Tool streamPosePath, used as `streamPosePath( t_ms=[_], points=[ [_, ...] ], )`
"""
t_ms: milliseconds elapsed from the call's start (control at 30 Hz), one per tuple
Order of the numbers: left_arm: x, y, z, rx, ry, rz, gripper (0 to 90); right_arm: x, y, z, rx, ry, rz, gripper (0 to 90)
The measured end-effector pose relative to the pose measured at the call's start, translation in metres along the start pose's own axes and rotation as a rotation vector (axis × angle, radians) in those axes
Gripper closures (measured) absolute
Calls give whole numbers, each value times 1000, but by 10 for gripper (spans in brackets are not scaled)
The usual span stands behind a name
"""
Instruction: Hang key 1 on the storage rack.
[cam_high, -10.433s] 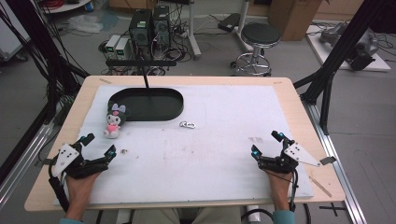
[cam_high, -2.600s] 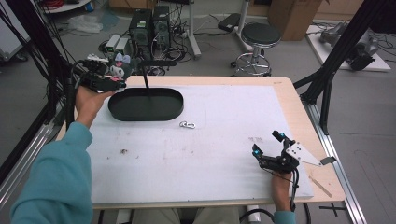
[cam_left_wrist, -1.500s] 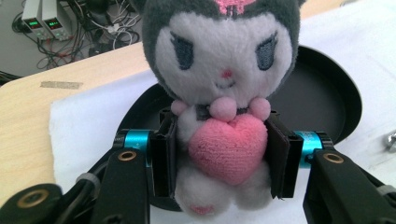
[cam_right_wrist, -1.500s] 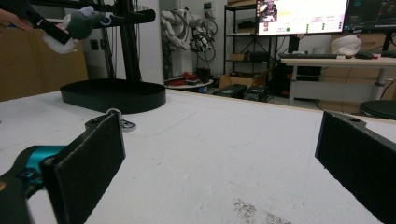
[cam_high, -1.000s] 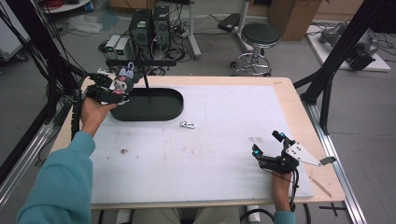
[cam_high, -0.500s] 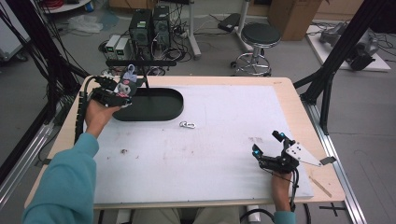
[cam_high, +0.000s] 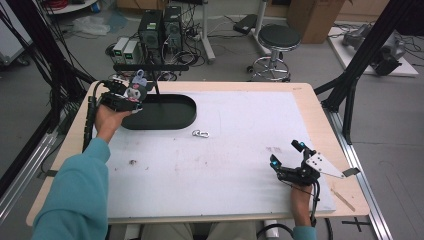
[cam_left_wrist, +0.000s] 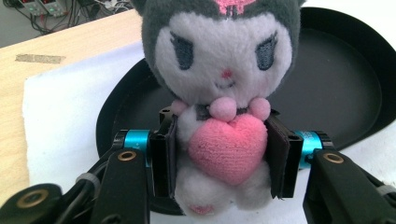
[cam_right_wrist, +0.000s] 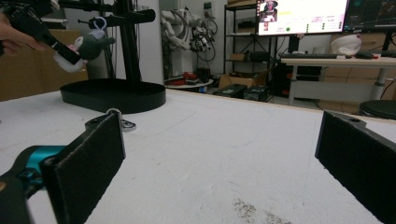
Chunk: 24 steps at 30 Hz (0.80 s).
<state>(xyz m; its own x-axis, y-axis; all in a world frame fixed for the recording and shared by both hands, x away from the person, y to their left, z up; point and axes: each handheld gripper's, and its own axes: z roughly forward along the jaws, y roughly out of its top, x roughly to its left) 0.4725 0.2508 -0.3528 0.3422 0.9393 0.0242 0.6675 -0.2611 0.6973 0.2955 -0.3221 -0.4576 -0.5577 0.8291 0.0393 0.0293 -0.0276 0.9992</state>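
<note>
Two grippers are at work. The left gripper (cam_left_wrist: 219, 154) squeezes a plush toy (cam_left_wrist: 219, 93) by its soft middle, one pad on each side of the pink heart. Holding it there leaves the head and the loop on top free. I think that is so the loop can go on the stand.

From above, the toy (cam_high: 136, 86) is up in the air, over the left end of the black tray (cam_high: 165, 112) and close to the stand's bar (cam_high: 150, 67). The arm reaches far forward to get it there.

The right gripper (cam_high: 289, 161) rests on the white mat (cam_high: 225, 160) near the person, well apart from the toy. Its jaws stand wide apart and hold nothing. It seems to be waiting.

A small metal clip (cam_high: 200, 133) lies on the mat just beside the tray.

Some things are hard to see. The toy's ears are cut off at the top of the left gripper view. I cannot tell if the loop touches the bar yet.
</note>
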Motion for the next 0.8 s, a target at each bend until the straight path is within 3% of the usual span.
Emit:
streamPosePath(
  t_ms=[333,600,700,800],
  points=[
    [2,8,10,-16,-3,-16,533,0,0,0,2,-2,-4,7],
    [4,7,7,-29,7,-22,510,1,0,0,6,0,-1,7],
    [4,7,4,-57,3,-5,442,0,0,0,6,-1,0,7],
    [4,6,0,-115,15,12,266,1,0,0,7,-1,4,7]
  ],
)
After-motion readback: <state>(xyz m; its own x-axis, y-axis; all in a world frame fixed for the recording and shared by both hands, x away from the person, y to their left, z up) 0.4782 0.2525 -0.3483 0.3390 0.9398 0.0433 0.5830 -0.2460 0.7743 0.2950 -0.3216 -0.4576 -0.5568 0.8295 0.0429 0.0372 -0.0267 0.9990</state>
